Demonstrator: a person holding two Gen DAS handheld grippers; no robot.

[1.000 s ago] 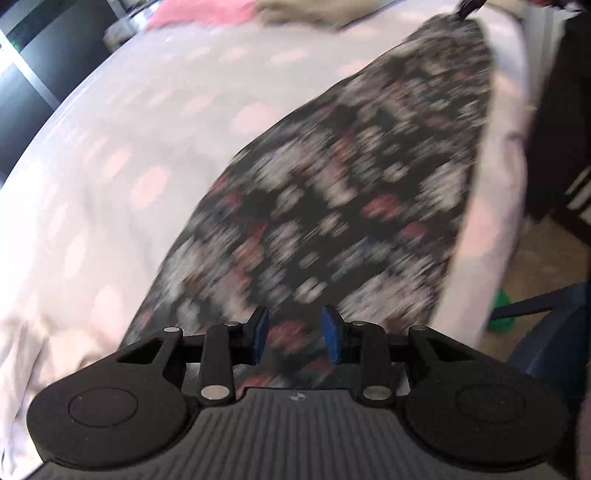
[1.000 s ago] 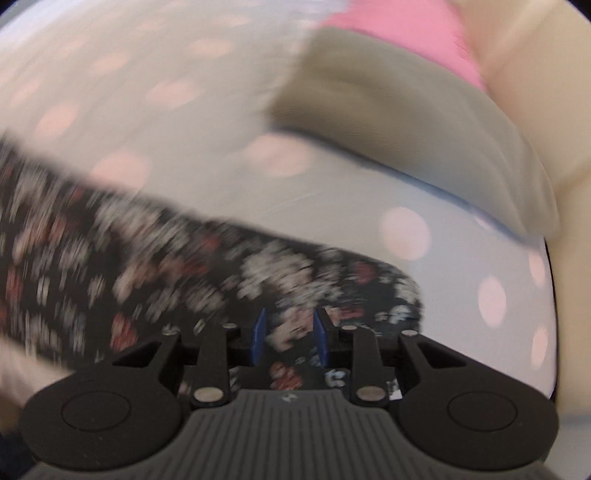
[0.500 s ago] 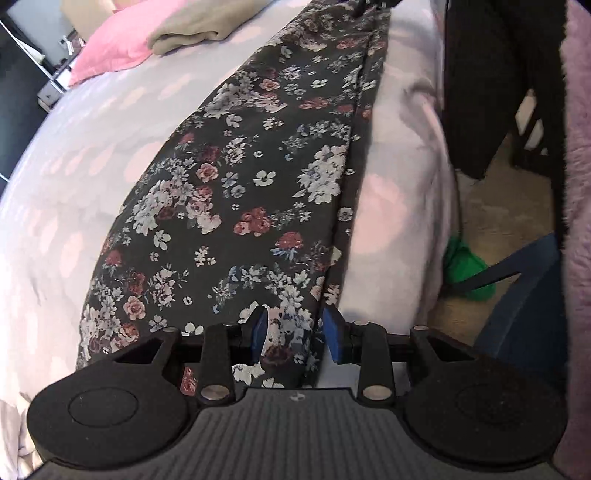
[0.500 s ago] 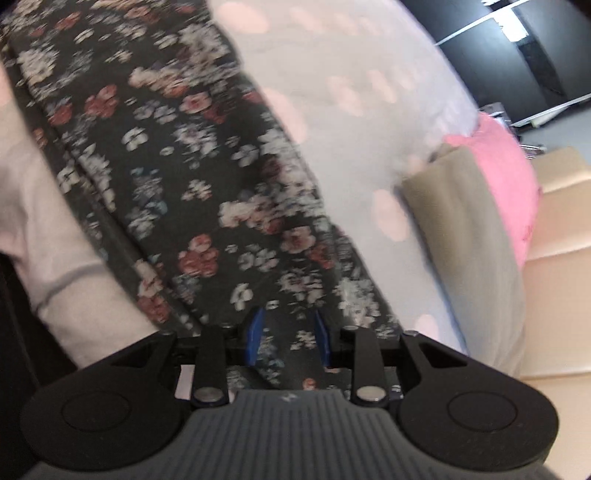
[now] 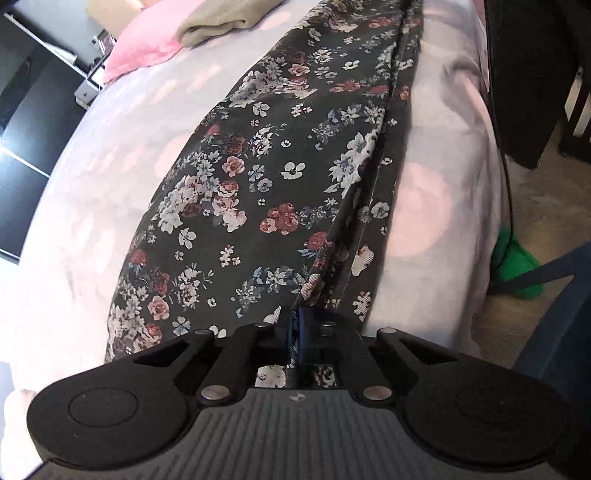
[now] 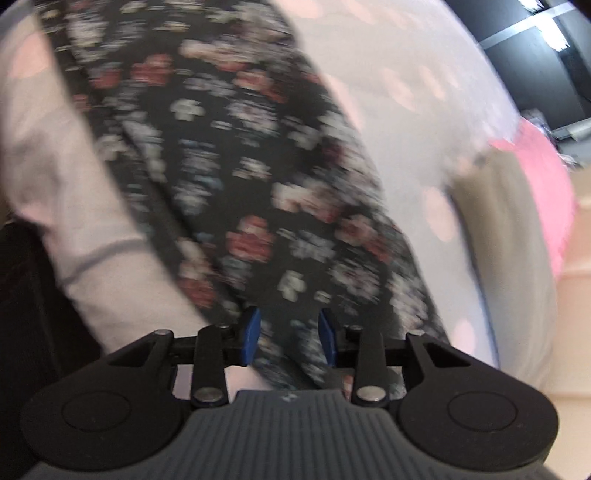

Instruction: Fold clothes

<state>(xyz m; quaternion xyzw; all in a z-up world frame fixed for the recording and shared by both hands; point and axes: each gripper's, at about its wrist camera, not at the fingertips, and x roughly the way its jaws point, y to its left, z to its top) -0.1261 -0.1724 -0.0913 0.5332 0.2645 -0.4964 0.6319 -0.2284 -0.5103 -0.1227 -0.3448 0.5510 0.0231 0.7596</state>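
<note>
Dotted bedspread (image 5: 92, 206), one floral garment (image 5: 266, 177), two grippers: left gripper (image 5: 295, 328), right gripper (image 6: 289, 334)

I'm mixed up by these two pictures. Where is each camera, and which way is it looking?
Left wrist: sits on the left claw, looks along the flowery garment over the dotted bed sheet toward a pink pillow; claw pinched shut on the cloth.
Right wrist: sits on the right claw, looks blurrily down the garment's other end; claw open.
Both share the garment, sheet, pink pillow and beige folded cloth.
</note>
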